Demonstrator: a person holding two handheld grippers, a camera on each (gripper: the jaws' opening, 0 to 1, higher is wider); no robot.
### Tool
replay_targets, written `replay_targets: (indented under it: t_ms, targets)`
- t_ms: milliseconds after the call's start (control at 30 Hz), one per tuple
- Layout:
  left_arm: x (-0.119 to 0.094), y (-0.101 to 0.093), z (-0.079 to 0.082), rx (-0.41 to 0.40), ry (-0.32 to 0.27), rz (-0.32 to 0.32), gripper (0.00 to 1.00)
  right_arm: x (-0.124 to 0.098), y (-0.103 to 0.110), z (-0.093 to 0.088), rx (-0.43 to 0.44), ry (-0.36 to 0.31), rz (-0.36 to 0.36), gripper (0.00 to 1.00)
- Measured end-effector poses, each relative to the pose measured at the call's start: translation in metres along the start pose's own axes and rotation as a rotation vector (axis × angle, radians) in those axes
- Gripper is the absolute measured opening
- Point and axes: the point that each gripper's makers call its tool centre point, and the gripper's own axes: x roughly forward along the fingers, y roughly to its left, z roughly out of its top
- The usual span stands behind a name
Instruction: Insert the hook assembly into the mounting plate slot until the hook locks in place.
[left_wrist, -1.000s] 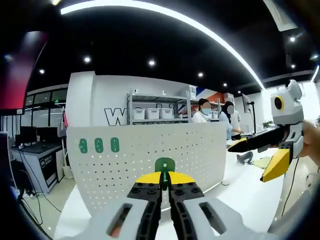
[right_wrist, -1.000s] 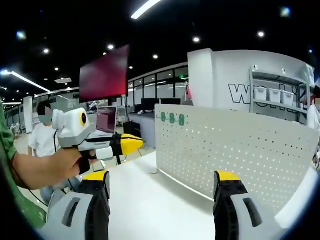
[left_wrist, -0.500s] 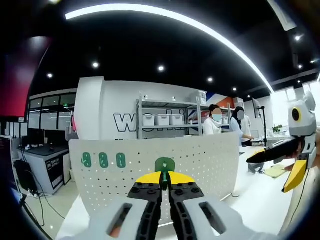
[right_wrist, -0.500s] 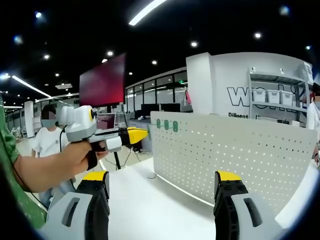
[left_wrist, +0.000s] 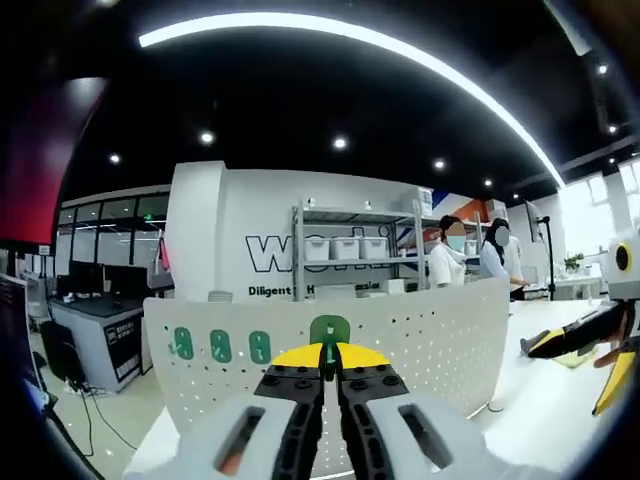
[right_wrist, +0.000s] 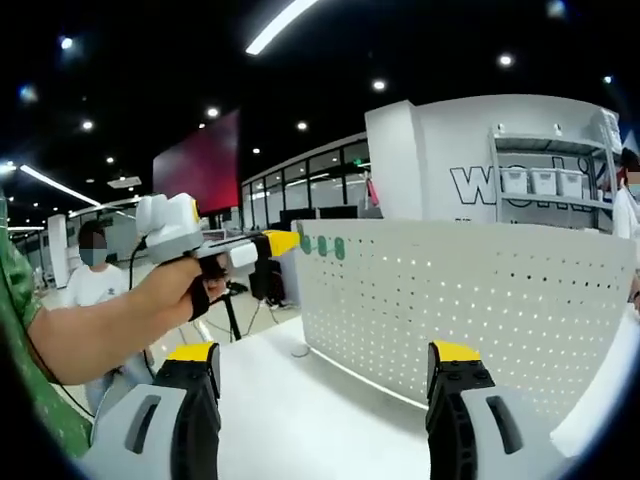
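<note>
Before the pegboard (left_wrist: 330, 345), left gripper (left_wrist: 330, 362) apparently pinches green hook (left_wrist: 329, 330).

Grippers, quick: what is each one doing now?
Left gripper: shut on the green hook.
Right gripper: open, holding nothing.

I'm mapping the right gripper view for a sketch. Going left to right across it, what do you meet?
Green sleeve → person's hand holding the left gripper → three green hooks at the top corner of the white pegboard → shelf of white bins.
</note>
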Motion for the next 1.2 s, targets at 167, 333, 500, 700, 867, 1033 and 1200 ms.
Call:
replay_targets:
  t_ms: [167,333,500,700,867,1033,1200]
  targets:
    - [0.016,0.001,0.005,-0.008,-0.013,0.014,0.04,0.000,-0.010,-0.001,0.000,0.001,-0.012,0.88]
    - [0.033,0.002,0.005,-0.017,-0.016,0.027,0.04,-0.001,-0.016,0.001,0.009,-0.012,-0.011,0.88]
    - [0.045,0.002,-0.001,-0.032,-0.006,0.035,0.04,-0.003,-0.022,0.003,0.007,-0.023,-0.011,0.88]
    - [0.058,0.006,-0.012,-0.040,0.013,0.055,0.04,-0.003,-0.027,0.004,0.005,-0.029,-0.011,0.88]
    - [0.067,0.007,-0.012,-0.039,0.008,0.061,0.04,-0.003,-0.036,0.003,0.006,-0.031,-0.020,0.88]
    - [0.080,0.009,-0.015,-0.040,0.006,0.069,0.04,-0.002,-0.041,-0.001,0.014,-0.026,-0.022,0.88]
    - [0.089,0.011,-0.020,-0.027,0.014,0.080,0.04,-0.001,-0.047,-0.004,0.023,-0.022,-0.026,0.87]
